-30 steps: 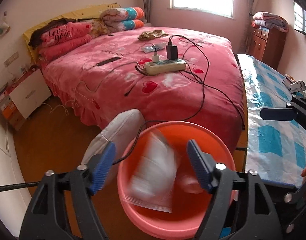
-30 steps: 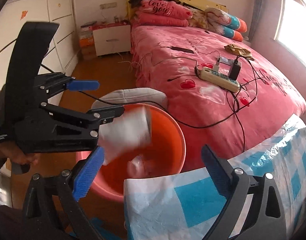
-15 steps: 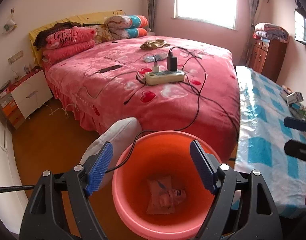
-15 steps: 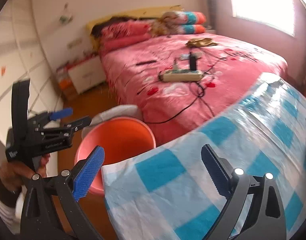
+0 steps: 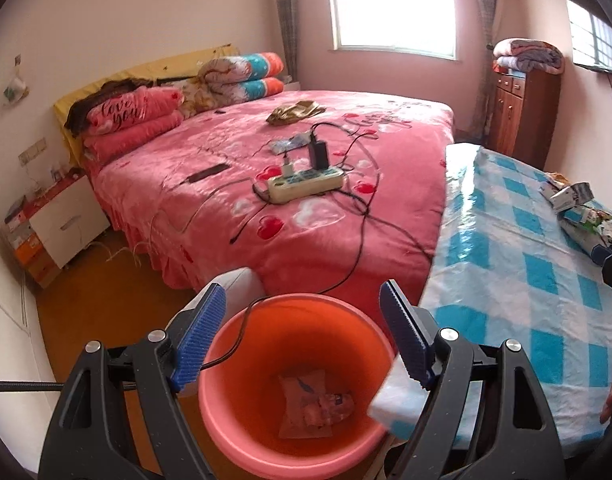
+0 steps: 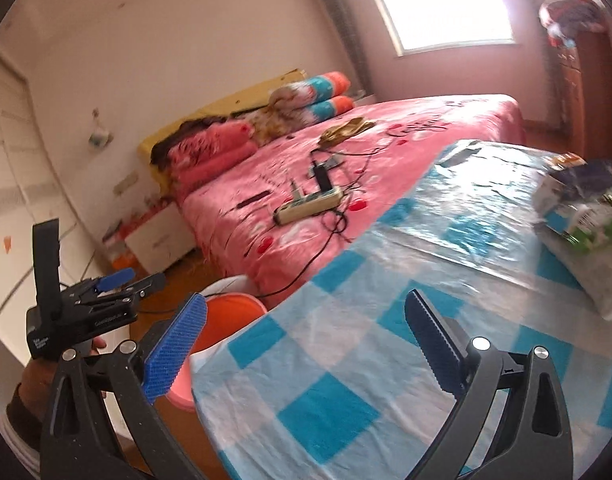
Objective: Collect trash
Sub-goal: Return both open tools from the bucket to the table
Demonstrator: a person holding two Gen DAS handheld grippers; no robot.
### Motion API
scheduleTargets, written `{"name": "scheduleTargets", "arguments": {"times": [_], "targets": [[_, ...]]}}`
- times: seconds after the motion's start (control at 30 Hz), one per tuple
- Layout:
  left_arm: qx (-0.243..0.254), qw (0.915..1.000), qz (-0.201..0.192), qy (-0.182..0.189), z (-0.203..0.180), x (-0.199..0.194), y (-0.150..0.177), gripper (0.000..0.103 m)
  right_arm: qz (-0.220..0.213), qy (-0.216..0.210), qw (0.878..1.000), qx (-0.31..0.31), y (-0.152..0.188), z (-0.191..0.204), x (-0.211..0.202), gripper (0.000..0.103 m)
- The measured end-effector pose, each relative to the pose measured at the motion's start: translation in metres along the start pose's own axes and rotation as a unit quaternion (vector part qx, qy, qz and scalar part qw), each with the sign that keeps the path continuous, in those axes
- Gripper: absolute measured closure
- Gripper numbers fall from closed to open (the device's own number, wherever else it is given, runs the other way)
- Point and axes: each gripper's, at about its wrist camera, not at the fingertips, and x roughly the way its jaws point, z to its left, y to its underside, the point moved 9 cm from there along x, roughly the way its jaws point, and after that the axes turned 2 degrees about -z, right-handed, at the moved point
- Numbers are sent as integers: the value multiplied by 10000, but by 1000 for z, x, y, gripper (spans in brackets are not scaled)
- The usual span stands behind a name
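Trash (image 5: 316, 404) lies at the bottom of the orange bucket (image 5: 241, 412), low in the left wrist frame, under the empty, spread left gripper (image 5: 301, 340). More wrappers (image 6: 582, 216) sit at right on the checkered table (image 6: 346, 360), beyond the right gripper (image 6: 306, 346), also spread wide and empty.

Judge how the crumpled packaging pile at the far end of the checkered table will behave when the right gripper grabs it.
The packaging pile looks like thin wrappers and small cartons, so it is probably light and crushable. Being loose pieces, some may well slip out or stay behind on the glossy table cover. The open right gripper would likely need several grabs.
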Motion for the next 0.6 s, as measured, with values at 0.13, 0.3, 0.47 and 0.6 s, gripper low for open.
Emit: {"name": "scheduleTargets", "arguments": {"times": [0.13,0.3,0.47,0.6], "targets": [[144,9998,-20,151,-25,-6,-7,23,-86,178,9997,139,1,-23,-16,5],[372,9988,-77,312,-58,-16,-16,23,-106,333,9991,248,3,-48,-33,5],[613,9970,-117,461,-90,-25,-25,23,-69,524,9982,267,6,-67,-46,5],[830,9944,-183,621,-118,-34,-32,23,1,840,9961,288,8,-86,-52,5]]}}
